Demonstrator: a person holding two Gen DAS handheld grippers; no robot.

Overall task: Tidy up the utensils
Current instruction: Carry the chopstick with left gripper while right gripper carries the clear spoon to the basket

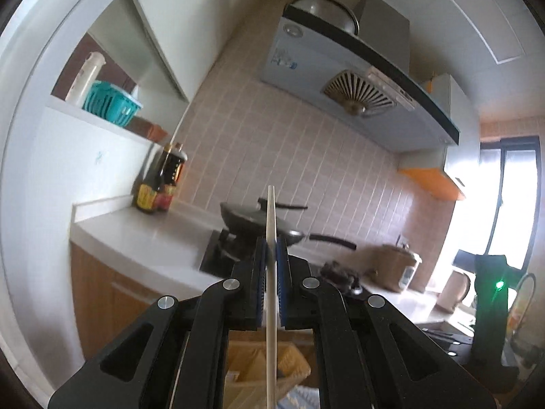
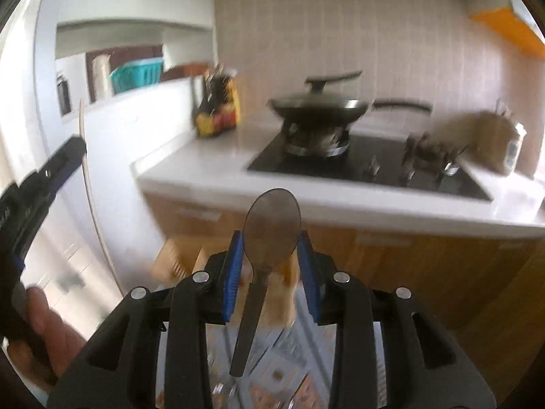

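Seemingly midway, the left tool [image 1: 271, 255] gripped a chopstick [image 1: 270, 272] at centre frame and the right tool [image 2: 270, 255] clamped a spoon [image 2: 269, 235] at lower centre, both aloft, neither yet put away.

This is a home kitchen. A tiled wall [image 1: 306, 156] in pale pink runs behind a white bench [image 2: 204, 167] set on wooden cabinet fronts [image 2: 425, 272]. A black gas hob [image 2: 374, 167] is sunk into the bench, and a lidded wok [image 2: 318, 105] with a long handle sits on its burner. An extractor hood [image 1: 340, 78] hangs above. Dark sauce bottles [image 1: 163, 180] stand at the bench's end by the wall, and a rice cooker [image 1: 398, 269] and a kettle [image 1: 454, 289] stand farther along toward a bright window [image 1: 511, 197]. A recessed shelf [image 1: 102, 119] holds a teal plastic basket [image 1: 109, 102].
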